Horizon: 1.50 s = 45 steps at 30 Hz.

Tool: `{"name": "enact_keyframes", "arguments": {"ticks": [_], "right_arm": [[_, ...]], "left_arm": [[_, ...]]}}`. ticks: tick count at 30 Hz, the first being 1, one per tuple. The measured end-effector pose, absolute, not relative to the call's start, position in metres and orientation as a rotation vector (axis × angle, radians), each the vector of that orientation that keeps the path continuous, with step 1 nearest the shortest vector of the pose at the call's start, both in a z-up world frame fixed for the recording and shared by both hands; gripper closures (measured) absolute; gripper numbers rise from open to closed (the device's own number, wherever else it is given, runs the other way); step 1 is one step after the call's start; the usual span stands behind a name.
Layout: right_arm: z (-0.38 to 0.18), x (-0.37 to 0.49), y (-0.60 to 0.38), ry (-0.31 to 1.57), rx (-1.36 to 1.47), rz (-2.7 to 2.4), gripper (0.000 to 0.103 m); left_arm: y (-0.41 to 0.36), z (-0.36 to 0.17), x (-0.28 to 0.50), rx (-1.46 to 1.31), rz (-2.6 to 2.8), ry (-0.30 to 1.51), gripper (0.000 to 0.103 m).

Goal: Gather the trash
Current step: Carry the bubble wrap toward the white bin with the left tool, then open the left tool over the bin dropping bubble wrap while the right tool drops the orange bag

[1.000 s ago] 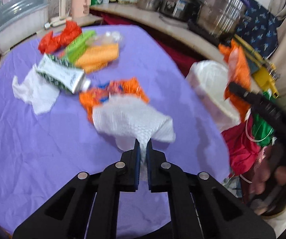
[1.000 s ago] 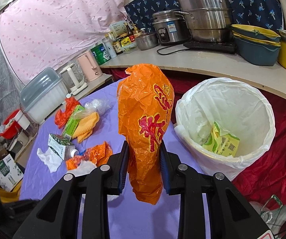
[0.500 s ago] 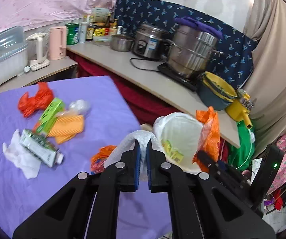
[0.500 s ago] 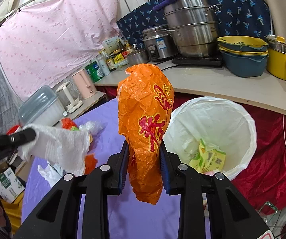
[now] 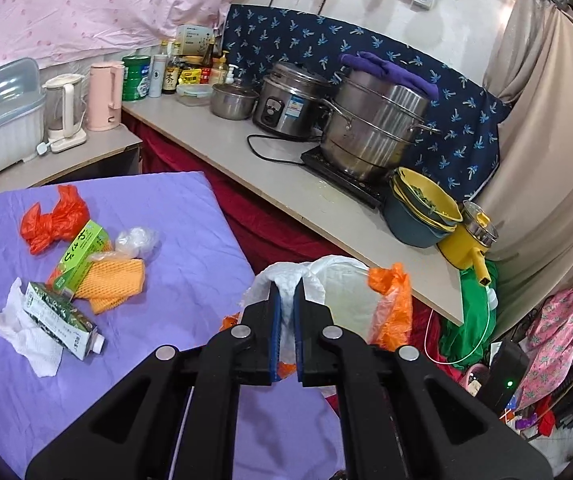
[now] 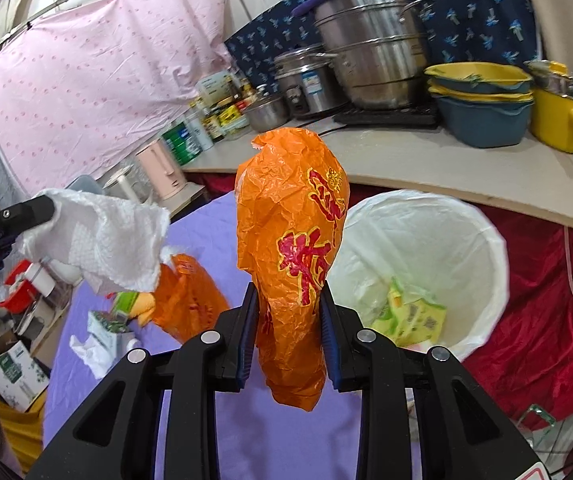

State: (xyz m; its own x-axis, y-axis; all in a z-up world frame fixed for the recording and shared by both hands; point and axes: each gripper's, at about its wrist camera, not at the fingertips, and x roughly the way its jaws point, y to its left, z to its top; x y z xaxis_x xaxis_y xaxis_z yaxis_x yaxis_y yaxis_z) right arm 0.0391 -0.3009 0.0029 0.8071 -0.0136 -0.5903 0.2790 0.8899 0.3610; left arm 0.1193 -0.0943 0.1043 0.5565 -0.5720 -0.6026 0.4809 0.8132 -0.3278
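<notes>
My left gripper (image 5: 286,298) is shut on a white paper towel (image 5: 282,280), held in the air near the table's right edge. In the right wrist view that towel (image 6: 102,240) hangs from the left gripper (image 6: 46,210) at the left. My right gripper (image 6: 286,316) is shut on a crumpled orange plastic bag (image 6: 294,232) with red print, just left of the white-lined bin (image 6: 486,240). The bin holds yellow-green cartons (image 6: 410,316). From the left wrist, the bin (image 5: 346,280) and the orange bag (image 5: 392,308) show just beyond the towel.
On the purple table (image 5: 190,220) lie a red-orange bag (image 5: 52,222), a green box (image 5: 80,254), orange mesh (image 5: 114,284), a carton (image 5: 62,322), a tissue (image 5: 22,334) and another orange bag (image 6: 190,300). Behind is a counter (image 5: 286,184) with pots and bowls.
The left gripper lifted the paper towel off the table and carried it up and toward the bin. The right gripper, still gripping the orange bag, drifted slightly closer to the bin.
</notes>
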Motion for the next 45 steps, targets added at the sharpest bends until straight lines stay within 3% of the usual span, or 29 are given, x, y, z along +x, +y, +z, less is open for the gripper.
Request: {"name": "enact_keyframes", "arguments": {"ticks": [10, 17, 24, 34, 45], "right_arm": [[-0.032, 0.098, -0.208, 0.736, 0.437, 0.109, 0.075], [-0.084, 0.132, -0.154, 0.891, 0.369, 0.151, 0.075], [-0.074, 0.135, -0.141, 0.883, 0.346, 0.139, 0.075], [-0.005, 0.118, -0.188, 0.715, 0.341, 0.026, 0.075], [0.001, 0.084, -0.274, 0.671, 0.378, -0.171, 0.075]], "left_arm": [[-0.046, 0.063, 0.133, -0.157, -0.501, 0.856, 0.098], [0.012, 0.078, 0.142, -0.222, -0.421, 0.798, 0.098], [0.047, 0.090, 0.155, -0.245, -0.366, 0.761, 0.098], [0.022, 0.085, 0.159, -0.231, -0.436, 0.773, 0.098], [-0.084, 0.082, 0.155, -0.142, -0.616, 0.798, 0.098]]}}
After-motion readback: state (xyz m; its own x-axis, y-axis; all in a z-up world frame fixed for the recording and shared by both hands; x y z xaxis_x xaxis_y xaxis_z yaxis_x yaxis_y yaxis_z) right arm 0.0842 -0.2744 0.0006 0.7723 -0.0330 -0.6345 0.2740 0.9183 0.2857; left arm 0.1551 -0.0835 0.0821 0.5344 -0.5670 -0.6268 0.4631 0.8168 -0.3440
